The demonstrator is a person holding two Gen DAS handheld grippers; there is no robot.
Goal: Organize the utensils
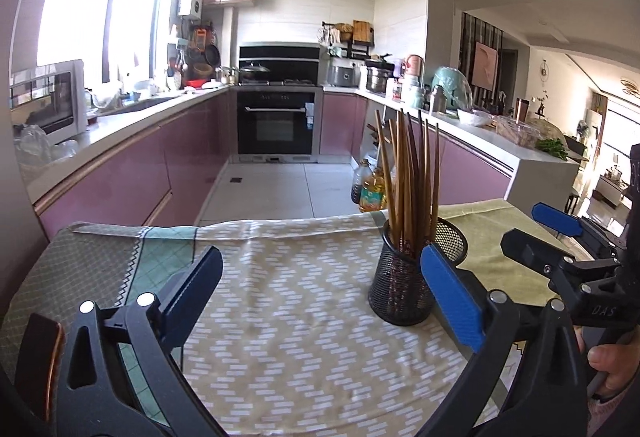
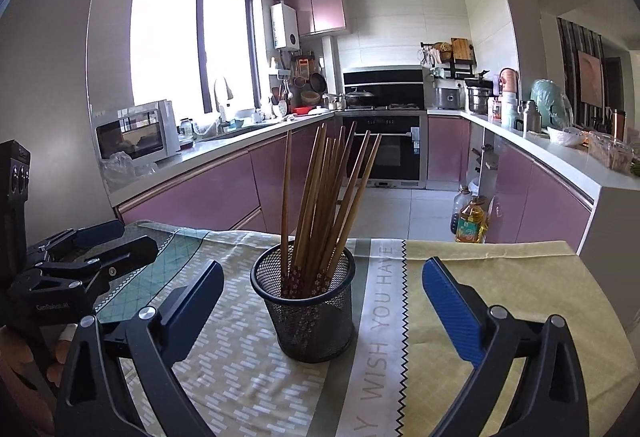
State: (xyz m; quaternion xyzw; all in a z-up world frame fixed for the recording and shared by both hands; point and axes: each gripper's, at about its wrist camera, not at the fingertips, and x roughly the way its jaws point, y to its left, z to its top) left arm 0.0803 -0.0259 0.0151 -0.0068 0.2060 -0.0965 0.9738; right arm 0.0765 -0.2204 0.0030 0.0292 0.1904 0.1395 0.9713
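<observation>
A black mesh cup [image 1: 404,289] [image 2: 308,305] stands upright on the cloth-covered table [image 1: 280,297] [image 2: 500,317], holding several brown chopsticks [image 1: 408,173] [image 2: 320,197] that fan upward. My left gripper [image 1: 320,285] is open and empty, with the cup just beyond its right finger. My right gripper [image 2: 320,297] is open too, and the cup stands between and just beyond its fingertips, untouched. Each gripper shows in the other's view: the right one [image 1: 532,233] at the right edge, the left one [image 2: 104,241] at the left edge.
The patterned tablecloth ends at the far table edge [image 2: 400,239], with the tiled kitchen floor beyond. Oil bottles [image 2: 470,221] stand on the floor near the pink cabinets [image 2: 200,197]. A person's fingers [image 1: 608,361] hold the right gripper's handle.
</observation>
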